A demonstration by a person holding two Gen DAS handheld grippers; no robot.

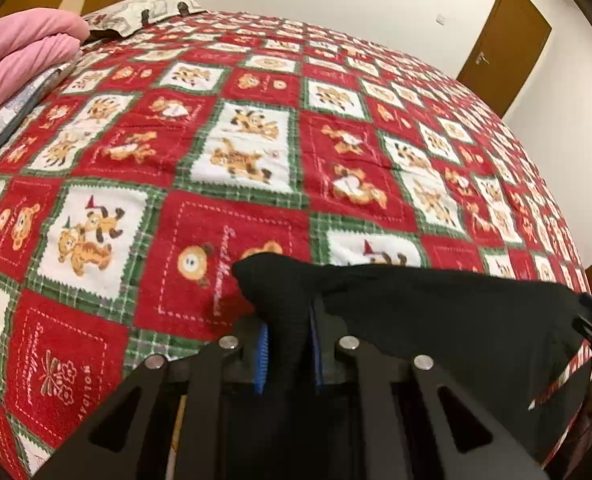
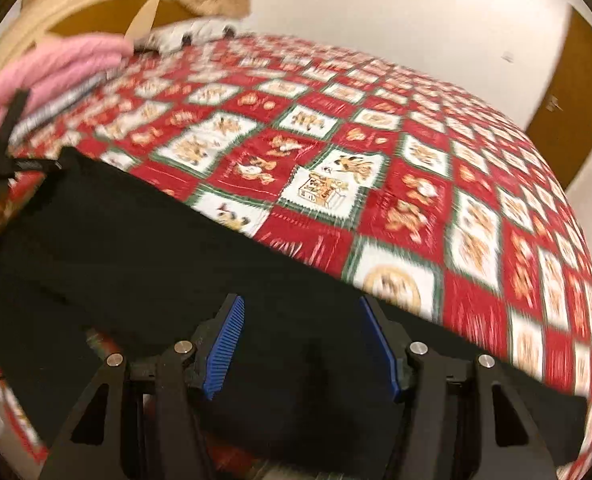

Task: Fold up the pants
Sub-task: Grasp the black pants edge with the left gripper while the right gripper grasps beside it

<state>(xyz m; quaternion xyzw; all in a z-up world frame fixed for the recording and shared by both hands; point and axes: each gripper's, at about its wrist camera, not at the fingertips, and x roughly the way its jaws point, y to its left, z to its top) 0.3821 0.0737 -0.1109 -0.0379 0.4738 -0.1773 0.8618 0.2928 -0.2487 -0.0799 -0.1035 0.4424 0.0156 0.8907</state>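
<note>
The black knit-fabric pants [image 1: 436, 320] are lying at the near edge of the bed, on the red, white and green patchwork holiday blanket with bear prints [image 1: 256, 140]. From the right wrist view the pants [image 2: 136, 248] are spreading as a flat dark band across the lower half of the frame, upper edge running diagonally from upper left to lower right; fabric detail is mostly lost in the dark and in motion blur.

Left gripper [image 1: 288, 356]: blue ribbed pads [image 1: 261, 360] are pinching a bunched fold of the pants between them, cloth sticking up past the fingertips. In the right view that gripper is showing at the far left, at the corner of the pants.

Right gripper [image 2: 302, 348]: blue pads [image 2: 226, 344] are standing wide apart, pants lying between and under them; whether they are touching the cloth I cannot tell.

No containers are showing. A folded pink blanket [image 1: 20, 48] is sitting at the head end of the bed, a patterned pillow [image 1: 144, 10] just beside it, and a brown wooden door [image 1: 504, 40] in the white wall behind.
</note>
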